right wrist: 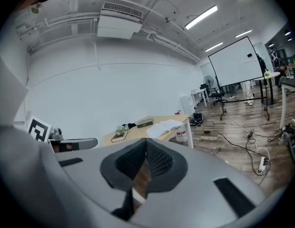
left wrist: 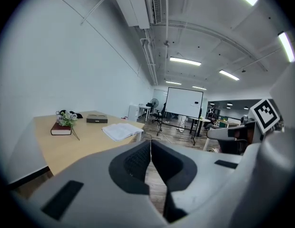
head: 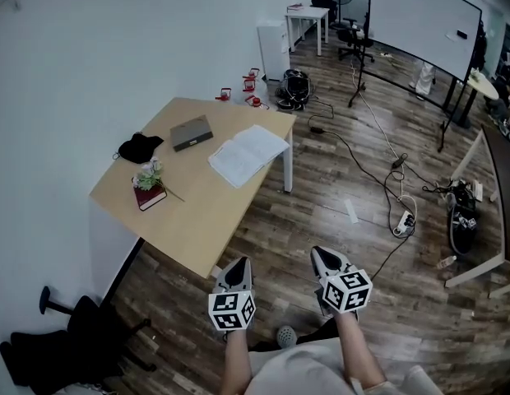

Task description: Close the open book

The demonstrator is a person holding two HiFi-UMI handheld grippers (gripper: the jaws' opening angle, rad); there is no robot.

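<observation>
An open book (head: 248,154) with white pages lies flat near the right end of the wooden table (head: 197,212); it also shows as the open book (left wrist: 121,130) in the left gripper view and the open book (right wrist: 165,127) in the right gripper view. My left gripper (head: 236,273) and right gripper (head: 322,257) hang over the floor well short of the table, both shut and holding nothing. The left gripper (left wrist: 150,142) and right gripper (right wrist: 145,141) show their jaws pressed together in their own views.
On the table also lie a grey closed book (head: 192,132), a dark red book with flowers (head: 149,192) and a black object (head: 139,147). Cables and a power strip (head: 402,219) cross the wooden floor on the right. A black chair (head: 70,336) stands at lower left.
</observation>
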